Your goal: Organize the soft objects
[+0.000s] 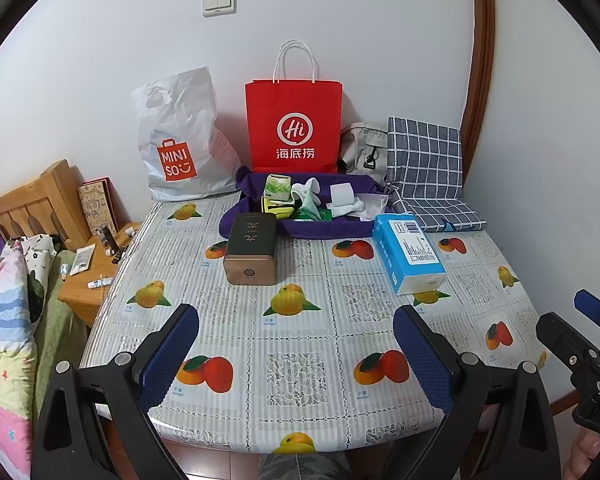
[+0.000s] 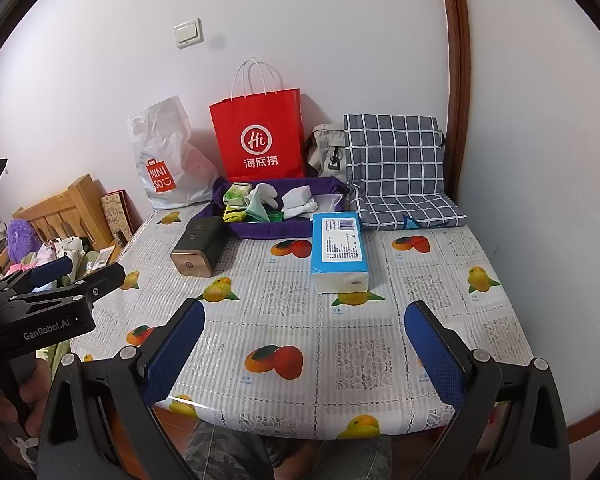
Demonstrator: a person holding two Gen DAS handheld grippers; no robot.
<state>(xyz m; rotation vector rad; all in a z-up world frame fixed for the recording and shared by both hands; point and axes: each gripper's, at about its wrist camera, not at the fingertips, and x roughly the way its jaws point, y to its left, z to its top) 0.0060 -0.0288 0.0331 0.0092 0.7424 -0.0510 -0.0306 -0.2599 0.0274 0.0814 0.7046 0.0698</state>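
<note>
Left tool (image 1: 296, 336) wide, right tool (image 2: 306, 330) wide (both empty)

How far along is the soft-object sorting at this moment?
Apparently at the start. Done: unclear; white socks and other small items already lie in the purple tray, though who put them there cannot be told. In hand: nothing; the left gripper and right gripper are both open and empty over the near table edge. Left: the tissue pack on the table, untouched, and the checked cloth behind it.
</note>
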